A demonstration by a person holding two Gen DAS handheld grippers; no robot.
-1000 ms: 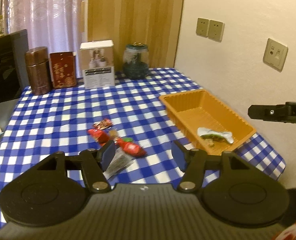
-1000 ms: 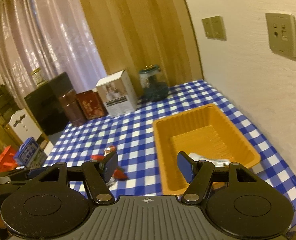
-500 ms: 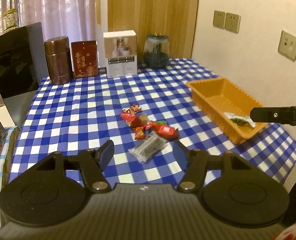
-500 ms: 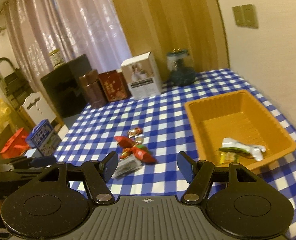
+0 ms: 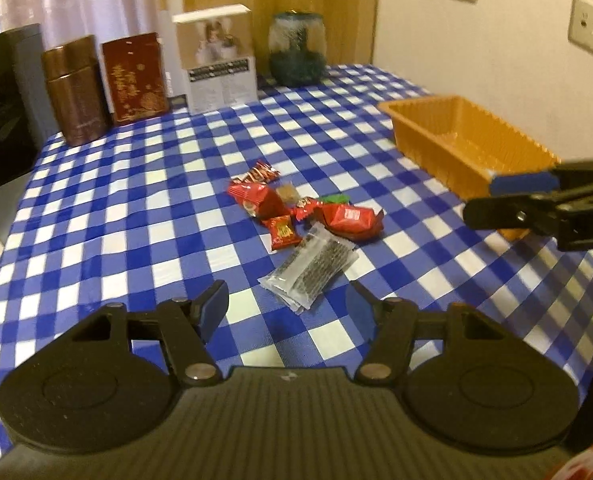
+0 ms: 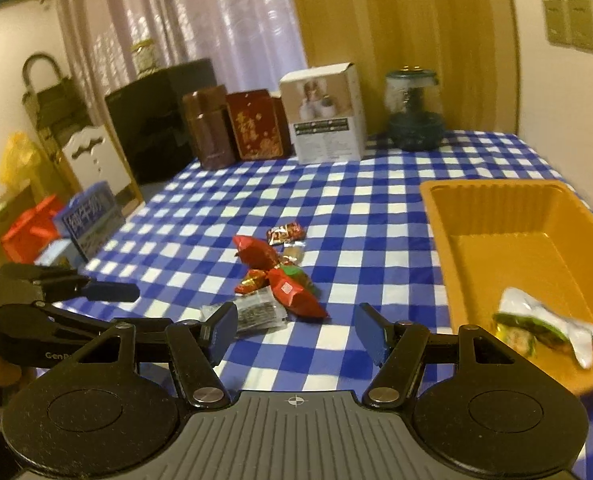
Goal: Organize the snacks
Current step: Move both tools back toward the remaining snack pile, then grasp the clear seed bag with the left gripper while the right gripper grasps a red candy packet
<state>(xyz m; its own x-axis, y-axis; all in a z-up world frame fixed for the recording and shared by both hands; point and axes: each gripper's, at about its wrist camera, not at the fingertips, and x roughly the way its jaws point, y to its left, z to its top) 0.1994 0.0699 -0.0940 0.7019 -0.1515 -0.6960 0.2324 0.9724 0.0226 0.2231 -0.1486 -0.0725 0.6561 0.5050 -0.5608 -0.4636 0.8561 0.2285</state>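
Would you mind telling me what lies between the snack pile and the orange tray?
Only bare checked tablecloth lies between the snack pile and the orange tray; the right wrist view shows it best.

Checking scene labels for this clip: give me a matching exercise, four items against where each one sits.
Items:
1. white-and-green packet
2. clear packet of dark sticks
3. glass jar
4. brown canister

Places:
A. back of the table, next to the red tin
B. inside the orange tray
C. nearest the left gripper, on the cloth
D. back of the table, by the wood panel

Pairs: 1-B, 2-C, 3-D, 4-A
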